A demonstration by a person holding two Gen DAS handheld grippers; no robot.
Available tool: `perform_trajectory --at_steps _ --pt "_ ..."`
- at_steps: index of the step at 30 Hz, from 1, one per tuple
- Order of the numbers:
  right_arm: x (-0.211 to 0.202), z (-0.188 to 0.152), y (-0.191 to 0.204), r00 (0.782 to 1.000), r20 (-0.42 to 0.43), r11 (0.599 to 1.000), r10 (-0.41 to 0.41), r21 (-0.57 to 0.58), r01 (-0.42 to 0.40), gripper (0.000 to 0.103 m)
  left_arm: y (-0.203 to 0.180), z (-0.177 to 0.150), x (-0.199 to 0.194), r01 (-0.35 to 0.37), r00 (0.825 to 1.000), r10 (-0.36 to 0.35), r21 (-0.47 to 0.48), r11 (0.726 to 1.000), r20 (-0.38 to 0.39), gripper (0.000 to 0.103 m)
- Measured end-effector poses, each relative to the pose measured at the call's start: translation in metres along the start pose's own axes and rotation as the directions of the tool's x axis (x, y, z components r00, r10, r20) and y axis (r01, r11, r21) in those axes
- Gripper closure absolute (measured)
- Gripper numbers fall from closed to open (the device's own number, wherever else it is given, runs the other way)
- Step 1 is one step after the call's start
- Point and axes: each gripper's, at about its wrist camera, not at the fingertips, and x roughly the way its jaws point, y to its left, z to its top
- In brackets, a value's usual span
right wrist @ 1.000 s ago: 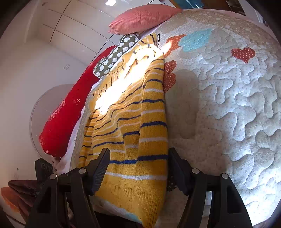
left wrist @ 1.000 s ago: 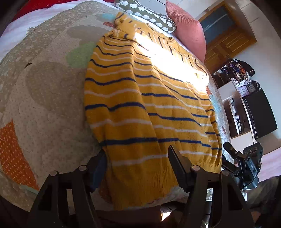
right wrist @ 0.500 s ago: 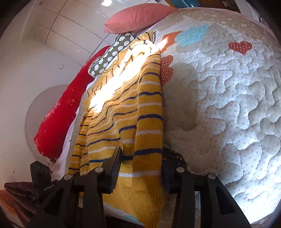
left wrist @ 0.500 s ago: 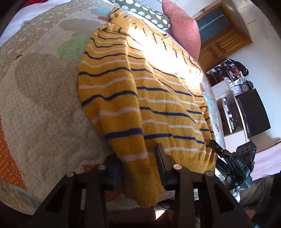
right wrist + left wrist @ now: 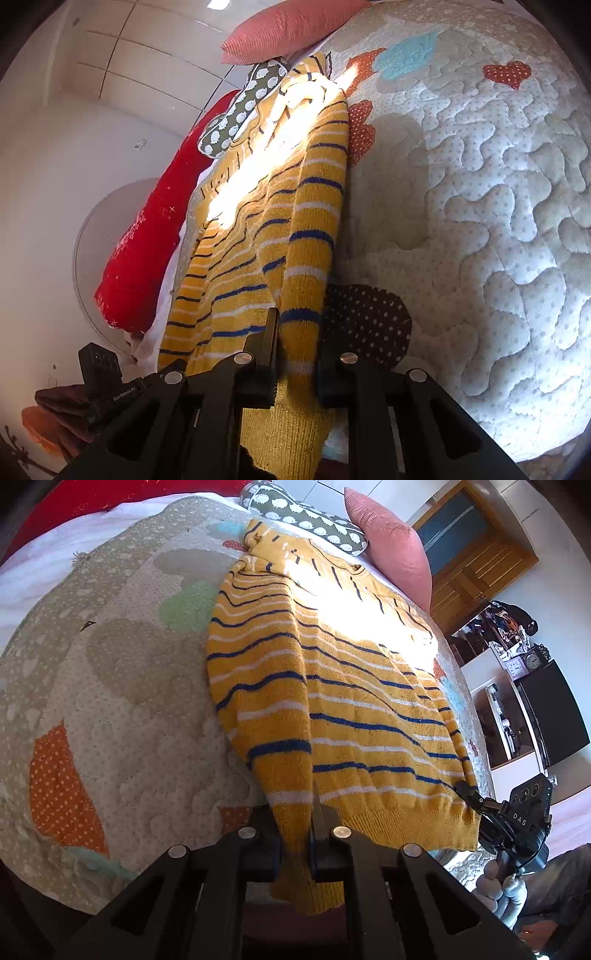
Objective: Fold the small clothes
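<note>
A yellow knit sweater [image 5: 347, 686] with blue and white stripes lies flat on a quilted bedspread [image 5: 110, 709], collar toward the pillows. My left gripper [image 5: 295, 842] is shut on the sweater's hem at its left bottom corner, and the fabric bunches up between the jaws. My right gripper [image 5: 297, 365] is shut on the hem of the sweater [image 5: 295, 236] at the right bottom corner. The right gripper also shows in the left wrist view [image 5: 480, 808] at the hem's far corner.
A pink pillow [image 5: 391, 546], a grey patterned pillow [image 5: 306, 517] and a red cushion [image 5: 155, 236] lie at the head of the bed. A wooden door [image 5: 469, 565] and shelves [image 5: 517, 686] stand to the right. The bed's near edge runs just under both grippers.
Both grippers went from open astride the hem to shut on it. The sweater's bottom corners have been pinched and lifted, pulling the side edges into folds.
</note>
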Motion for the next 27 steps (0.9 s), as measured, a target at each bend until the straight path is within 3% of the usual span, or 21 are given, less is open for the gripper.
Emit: perform_trajectory --at_steps 15,27 --pt "-0.023 -0.034 -0.027 0.997 -0.083 0.999 -0.006 0.040 0.009 0.093 0.008 -0.015 -0.010 -0.047 0.999 0.047 0.019 0.999 -0.017 0.093" --pt "-0.042 -0.046 -0.025 0.997 -0.063 0.999 -0.051 -0.014 0.050 0.091 0.025 -0.028 -0.025 -0.002 1.000 0.002 -0.018 1.000 -0.006 0.090"
